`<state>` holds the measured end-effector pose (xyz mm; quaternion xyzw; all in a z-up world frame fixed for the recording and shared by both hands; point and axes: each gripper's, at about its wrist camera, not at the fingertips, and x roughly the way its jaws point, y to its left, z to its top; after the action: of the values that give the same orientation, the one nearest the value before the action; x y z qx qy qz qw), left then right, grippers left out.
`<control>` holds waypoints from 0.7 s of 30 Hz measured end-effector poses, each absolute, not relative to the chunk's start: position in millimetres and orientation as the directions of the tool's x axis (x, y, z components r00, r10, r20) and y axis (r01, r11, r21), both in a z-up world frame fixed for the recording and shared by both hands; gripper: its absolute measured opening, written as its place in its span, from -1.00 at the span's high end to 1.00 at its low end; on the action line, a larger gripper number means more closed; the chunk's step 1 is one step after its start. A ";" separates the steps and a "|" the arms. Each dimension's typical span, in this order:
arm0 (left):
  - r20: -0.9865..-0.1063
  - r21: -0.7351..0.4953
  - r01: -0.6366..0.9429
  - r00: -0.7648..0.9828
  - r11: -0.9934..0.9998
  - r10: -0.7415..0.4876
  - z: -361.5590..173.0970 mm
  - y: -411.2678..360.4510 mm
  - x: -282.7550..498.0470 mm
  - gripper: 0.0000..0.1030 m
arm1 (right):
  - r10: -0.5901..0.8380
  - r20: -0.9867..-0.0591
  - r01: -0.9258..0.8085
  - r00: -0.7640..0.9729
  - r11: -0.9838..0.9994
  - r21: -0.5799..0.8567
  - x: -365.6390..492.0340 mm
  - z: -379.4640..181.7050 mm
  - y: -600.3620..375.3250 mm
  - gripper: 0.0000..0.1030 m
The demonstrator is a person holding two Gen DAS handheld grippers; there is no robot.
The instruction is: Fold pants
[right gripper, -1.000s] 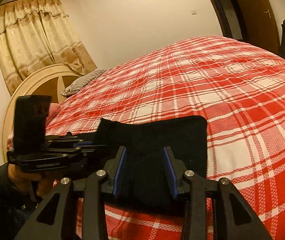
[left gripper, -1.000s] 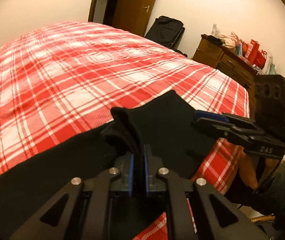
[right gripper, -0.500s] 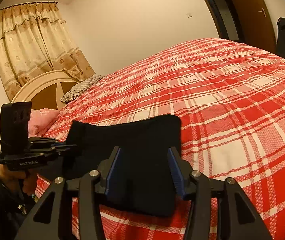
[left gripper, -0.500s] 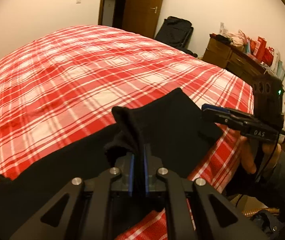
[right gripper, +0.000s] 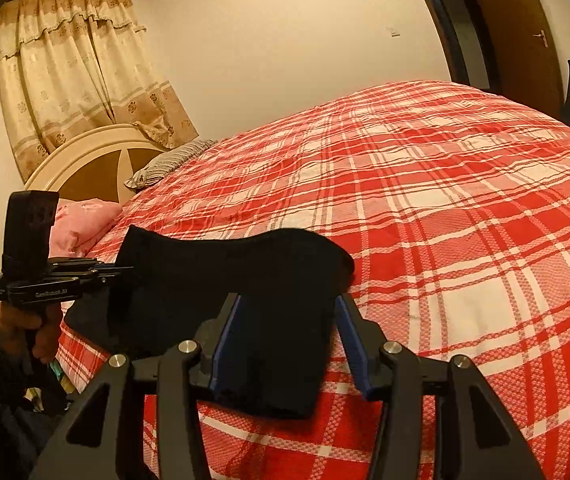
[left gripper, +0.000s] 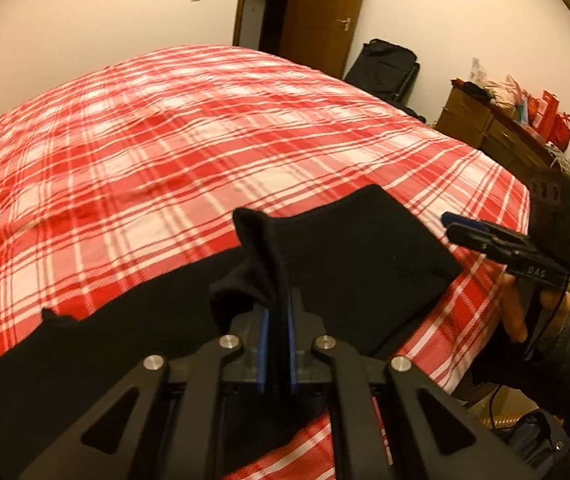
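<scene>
- Pants (left gripper: 357, 264), black, are spread along the near edge of the bed (left gripper: 205, 140), from 9 to 3 o'clock.
- Left claw (left gripper: 276, 320) is pressed together, pinching a raised fold of the pants.
- Right claw (right gripper: 285, 344) is spread; its jaws, just opened, straddle the cloth without pressing.

Two close wrist views, perhaps converging, sharing the bed (left gripper: 165, 152).

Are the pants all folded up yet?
Not yet. One end of the black pants is already doubled over on the bed. The left gripper pinches a raised bit of cloth; the right gripper has let go, jaws open. The long part left of it still lies unfolded.
</scene>
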<state>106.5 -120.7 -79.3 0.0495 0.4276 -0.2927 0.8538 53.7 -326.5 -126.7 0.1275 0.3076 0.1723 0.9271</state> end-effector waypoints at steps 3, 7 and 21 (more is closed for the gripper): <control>-0.774 -0.181 0.510 0.453 0.841 -0.442 -90.7 -106.0 110.4 0.85 | 0.400 -0.528 -0.247 0.749 0.908 0.338 53.9 -126.6 -323.6 0.03; -0.789 -0.194 0.485 0.440 0.853 -0.429 -103.9 -95.2 114.2 0.85 | 0.400 -0.535 -0.257 0.744 0.910 0.325 54.1 -127.5 -319.2 0.03; -0.786 -0.194 0.466 0.453 0.863 -0.421 -93.6 -69.6 118.1 0.85 | 0.429 -0.542 -0.330 0.723 0.903 0.275 47.5 -129.9 -299.2 0.02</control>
<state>118.1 -69.6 -93.6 0.0245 0.4536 -0.2603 0.8520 47.5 -299.2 -129.9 0.0797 0.3105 0.2050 0.9248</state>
